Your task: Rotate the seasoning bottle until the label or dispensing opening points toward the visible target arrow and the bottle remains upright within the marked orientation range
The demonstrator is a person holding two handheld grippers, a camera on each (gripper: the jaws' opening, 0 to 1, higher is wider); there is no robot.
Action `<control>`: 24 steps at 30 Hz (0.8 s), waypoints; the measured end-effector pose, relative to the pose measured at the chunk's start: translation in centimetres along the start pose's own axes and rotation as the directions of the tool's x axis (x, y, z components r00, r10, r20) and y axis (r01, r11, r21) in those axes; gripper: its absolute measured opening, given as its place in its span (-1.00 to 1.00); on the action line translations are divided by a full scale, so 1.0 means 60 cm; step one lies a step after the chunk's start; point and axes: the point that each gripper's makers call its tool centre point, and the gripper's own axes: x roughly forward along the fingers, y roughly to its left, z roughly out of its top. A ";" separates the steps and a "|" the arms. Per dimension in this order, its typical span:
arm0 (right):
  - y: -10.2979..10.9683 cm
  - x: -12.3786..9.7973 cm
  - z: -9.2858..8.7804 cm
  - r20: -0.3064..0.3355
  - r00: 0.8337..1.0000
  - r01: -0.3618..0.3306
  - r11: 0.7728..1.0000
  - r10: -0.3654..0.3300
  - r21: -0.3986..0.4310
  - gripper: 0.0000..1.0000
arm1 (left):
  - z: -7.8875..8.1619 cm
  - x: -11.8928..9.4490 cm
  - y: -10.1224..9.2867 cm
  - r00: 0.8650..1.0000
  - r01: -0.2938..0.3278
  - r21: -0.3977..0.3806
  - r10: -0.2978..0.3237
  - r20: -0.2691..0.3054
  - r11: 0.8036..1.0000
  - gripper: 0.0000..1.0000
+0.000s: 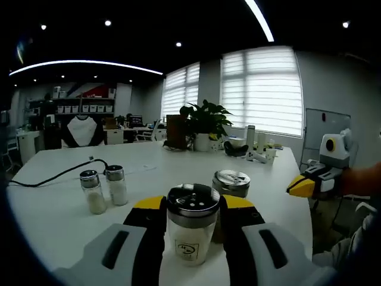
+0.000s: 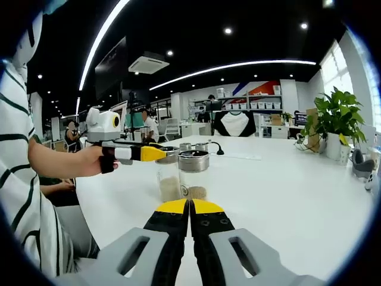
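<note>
A clear seasoning bottle [image 1: 191, 232] with a perforated dark lid stands upright on the white table [image 1: 53, 214]. A small white label on it faces the left gripper view's camera. My left gripper [image 1: 193, 205] is shut on it, one yellow-tipped jaw pressing each side. In the right gripper view a hand holds that left gripper [image 2: 153, 154] against the same bottle [image 2: 168, 182]. My right gripper [image 2: 190, 207] is shut with nothing in it, low over the table and short of the bottles. It also shows as the right gripper [image 1: 306, 186] at the table's right edge.
A second jar [image 1: 231, 183] with a metal lid stands just behind and right of the held bottle, the nearer jar [image 2: 194, 173] from the right. Two small shakers [image 1: 104, 189] stand to the left, with a black cable [image 1: 53, 176] behind. A potted plant [image 1: 205, 122] sits at the far end.
</note>
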 end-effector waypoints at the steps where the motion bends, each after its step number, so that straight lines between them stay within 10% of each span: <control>1: -0.001 0.000 -0.006 -0.031 0.999 0.009 0.999 -0.011 -0.052 -1.00 | 0.000 -0.001 -0.001 1.000 -0.013 0.011 0.013 0.003 1.000 -0.25; 9: 0.017 0.009 -0.010 -0.030 0.999 -0.018 0.999 0.017 -0.032 -1.00 | 0.012 -0.009 0.005 1.000 0.006 0.024 -0.007 0.018 1.000 -0.14; 15: 0.030 0.015 -0.003 -0.014 0.998 -0.053 0.999 0.053 -0.004 -1.00 | 0.037 -0.020 -0.007 0.975 0.219 -0.021 -0.218 0.046 0.976 -0.06; 24: 0.038 0.014 0.002 -0.001 0.996 -0.085 0.996 0.085 0.021 -1.00 | 0.051 -0.028 0.022 0.950 0.311 -0.018 -0.310 0.035 0.950 -0.02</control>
